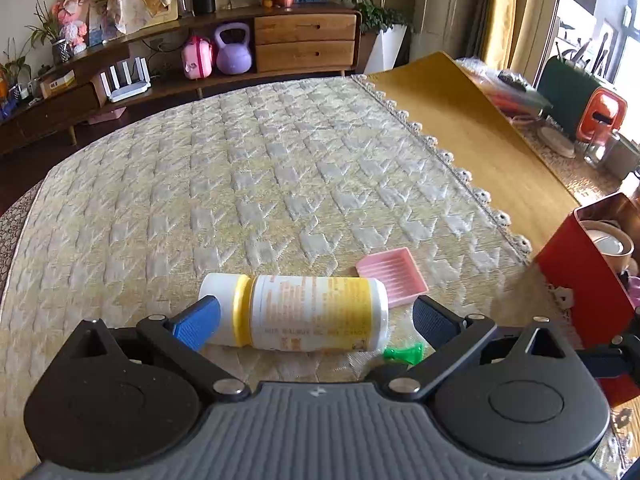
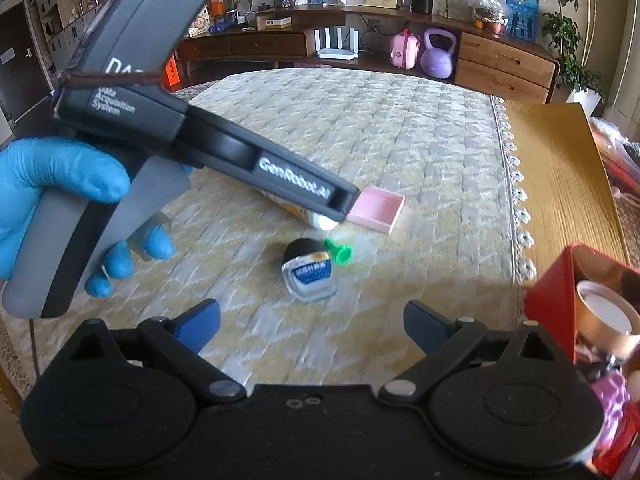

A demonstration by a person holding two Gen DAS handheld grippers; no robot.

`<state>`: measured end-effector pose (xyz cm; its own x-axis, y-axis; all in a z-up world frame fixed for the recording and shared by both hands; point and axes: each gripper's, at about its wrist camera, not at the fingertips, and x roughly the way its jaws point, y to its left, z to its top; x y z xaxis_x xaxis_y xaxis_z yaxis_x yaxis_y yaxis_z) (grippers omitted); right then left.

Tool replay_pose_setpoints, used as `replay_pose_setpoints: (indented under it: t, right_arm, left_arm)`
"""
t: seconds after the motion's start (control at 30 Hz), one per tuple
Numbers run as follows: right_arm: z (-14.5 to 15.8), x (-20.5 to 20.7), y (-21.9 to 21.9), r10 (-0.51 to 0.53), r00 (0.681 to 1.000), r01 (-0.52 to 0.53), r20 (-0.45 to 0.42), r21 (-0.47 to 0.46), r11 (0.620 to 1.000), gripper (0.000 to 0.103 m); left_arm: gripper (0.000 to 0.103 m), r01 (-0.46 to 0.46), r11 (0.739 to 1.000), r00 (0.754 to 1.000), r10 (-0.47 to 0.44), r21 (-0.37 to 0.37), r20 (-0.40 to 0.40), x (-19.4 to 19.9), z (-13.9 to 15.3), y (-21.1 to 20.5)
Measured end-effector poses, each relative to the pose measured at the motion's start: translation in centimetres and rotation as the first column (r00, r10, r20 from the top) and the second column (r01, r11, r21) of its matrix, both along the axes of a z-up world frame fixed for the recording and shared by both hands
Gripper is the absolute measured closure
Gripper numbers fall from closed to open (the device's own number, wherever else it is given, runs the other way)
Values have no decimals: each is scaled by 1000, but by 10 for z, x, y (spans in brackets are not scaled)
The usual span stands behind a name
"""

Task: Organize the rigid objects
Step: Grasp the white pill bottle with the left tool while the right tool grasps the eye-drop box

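A white bottle with a yellow label (image 1: pixel 304 312) lies on its side on the quilted tablecloth (image 1: pixel 248 184). My left gripper (image 1: pixel 316 320) is open with its fingers on either side of the bottle, not closed on it. A pink ridged tray (image 1: pixel 394 276) lies just behind the bottle, also seen in the right wrist view (image 2: pixel 378 208). A small green plastic piece (image 1: pixel 404 352) lies beside the bottle (image 2: pixel 340 254). A small black-capped container with a blue label (image 2: pixel 310 274) lies ahead of my right gripper (image 2: pixel 312 322), which is open and empty above the cloth.
A red box (image 1: pixel 580 280) holding a round tin stands at the right table edge, also in the right wrist view (image 2: pixel 552 292). A yellow mat (image 1: pixel 472 132) covers the table's right side. A wooden sideboard (image 1: pixel 304 40) with a purple kettlebell stands behind.
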<state>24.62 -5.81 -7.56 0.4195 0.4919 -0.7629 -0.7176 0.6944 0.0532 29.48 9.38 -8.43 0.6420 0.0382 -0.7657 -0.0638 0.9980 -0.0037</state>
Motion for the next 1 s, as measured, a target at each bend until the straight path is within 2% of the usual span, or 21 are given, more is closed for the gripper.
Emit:
replay_pose_setpoints:
  t: [0.2, 0.4, 0.63, 0.8, 1.0]
  right_arm:
    - [-8, 14, 11, 0, 1000, 0, 0, -10, 1000, 8]
    - [-13, 17, 13, 0, 1000, 0, -8, -10, 1000, 8]
    - [-16, 18, 10, 6, 1000, -7, -12, -18, 1000, 8]
    - [-15, 21, 13, 20, 1000, -20, -8, -21, 1000, 9]
    - [-20, 27, 19, 30, 999, -30, -21, -29, 999, 13]
  left_arm:
    - [0, 20, 998, 1000, -20, 55, 9, 10, -4, -5]
    - [0, 30, 999, 1000, -30, 32, 3, 11, -5, 2]
    - [0, 171, 983, 985, -173, 72, 12, 2, 0, 5]
    - [0, 329, 932, 940, -338, 152, 35, 1, 7, 10]
    - [0, 510, 854, 858, -514, 103, 12, 5, 4, 23]
